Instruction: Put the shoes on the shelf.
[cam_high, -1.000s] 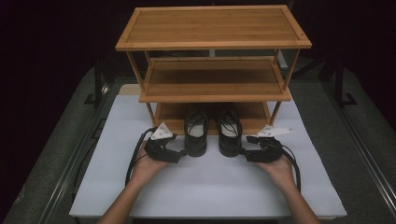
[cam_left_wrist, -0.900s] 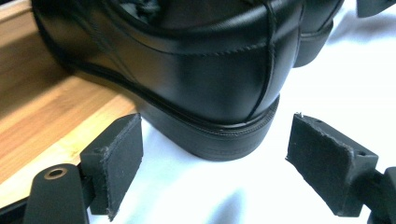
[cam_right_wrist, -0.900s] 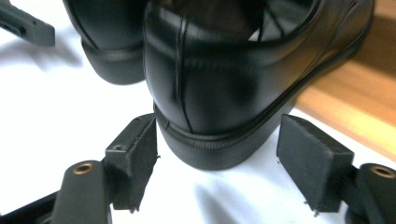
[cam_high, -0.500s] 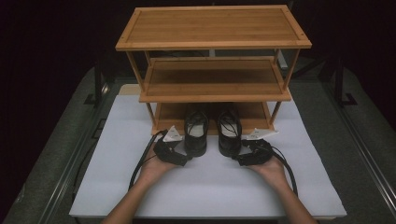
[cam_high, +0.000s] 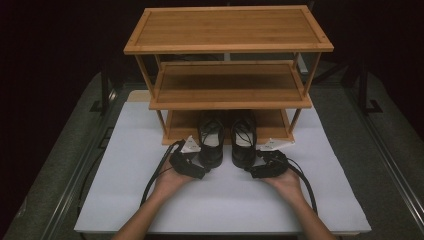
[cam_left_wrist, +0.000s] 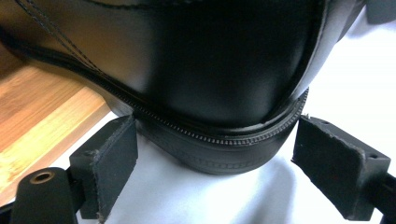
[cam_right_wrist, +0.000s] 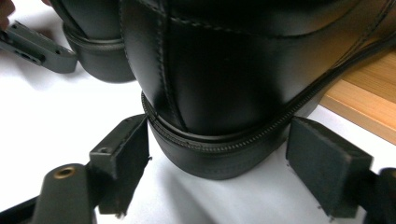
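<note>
You're at the grasp approach: both shoes' heels stick out front of the rack (cam_high: 227, 100)'s bottom shelf. Left gripper (cam_high: 200, 170) straddles left shoe (cam_high: 211, 145), right gripper (cam_high: 252, 170) right shoe (cam_high: 244, 145), jaws spread after just opening. Next: close on both heels.

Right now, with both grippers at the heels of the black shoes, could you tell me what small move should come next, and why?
Probably close both sets of fingers. The left gripper brackets the left shoe's heel, the right gripper the right shoe's heel; gaps remain at the outer fingers.
</note>
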